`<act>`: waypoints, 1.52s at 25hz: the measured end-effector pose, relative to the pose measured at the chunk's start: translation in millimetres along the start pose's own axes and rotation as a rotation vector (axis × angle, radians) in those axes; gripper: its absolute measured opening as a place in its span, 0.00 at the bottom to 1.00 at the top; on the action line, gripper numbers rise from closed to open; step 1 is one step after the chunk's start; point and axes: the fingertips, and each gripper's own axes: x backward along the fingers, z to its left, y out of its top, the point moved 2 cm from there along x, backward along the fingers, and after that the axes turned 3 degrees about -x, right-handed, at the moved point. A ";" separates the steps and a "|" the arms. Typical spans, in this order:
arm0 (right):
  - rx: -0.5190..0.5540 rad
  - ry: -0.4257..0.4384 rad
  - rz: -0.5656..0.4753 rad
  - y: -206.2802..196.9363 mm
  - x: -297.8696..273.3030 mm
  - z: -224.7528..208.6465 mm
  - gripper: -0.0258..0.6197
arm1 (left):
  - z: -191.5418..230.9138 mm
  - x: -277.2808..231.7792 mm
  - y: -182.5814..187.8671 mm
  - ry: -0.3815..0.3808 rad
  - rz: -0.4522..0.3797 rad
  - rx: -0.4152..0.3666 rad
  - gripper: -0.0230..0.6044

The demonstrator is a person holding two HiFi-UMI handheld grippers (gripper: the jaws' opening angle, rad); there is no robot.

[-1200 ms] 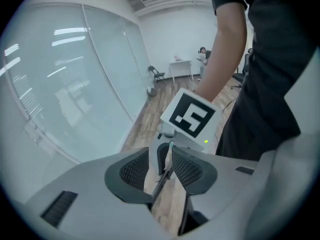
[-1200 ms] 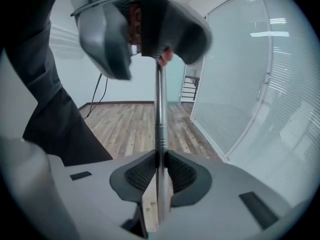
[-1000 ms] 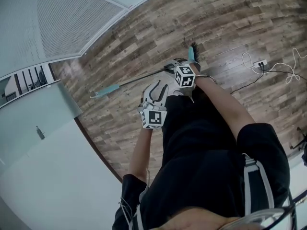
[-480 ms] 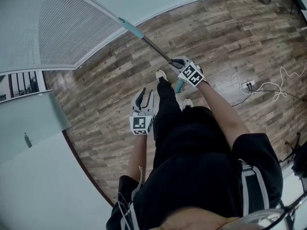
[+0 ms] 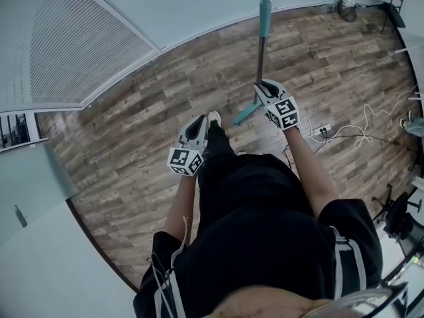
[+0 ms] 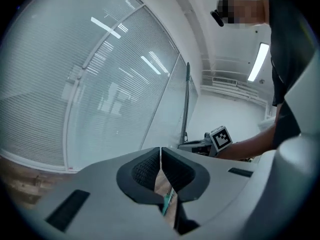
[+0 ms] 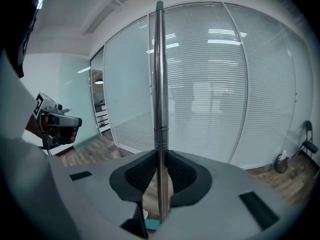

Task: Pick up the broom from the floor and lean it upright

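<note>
Over the floor (image 5: 132, 131), right gripper (image 5: 262, 85) jaws clamp the broom (image 5: 264, 15) low on its shaft. Left gripper (image 5: 199, 122) jaws have just closed, empty. Likely a stiff, light, slick pole: hold low.

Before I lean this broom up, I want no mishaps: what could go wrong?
Only the right hand-held gripper clamps the broom, low on its shaft, so the long top could swing into the glass wall. Cables lie on the floor to your right: a trip risk.
</note>
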 end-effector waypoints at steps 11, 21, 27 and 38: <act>-0.058 -0.125 -0.033 65.1 -36.8 -56.5 0.16 | 85.2 -56.3 29.4 -0.105 0.050 -0.088 0.07; -0.052 -0.195 -0.056 109.3 -98.7 -79.9 0.16 | 139.3 -85.8 71.7 -0.162 -0.020 -0.088 0.07; -0.074 -0.261 -0.104 131.8 -107.6 -86.0 0.16 | 157.1 -108.8 87.3 -0.209 -0.015 -0.168 0.07; -0.083 -0.308 -0.144 151.0 -103.6 -100.3 0.16 | 152.8 -125.0 109.3 -0.207 -0.037 -0.163 0.07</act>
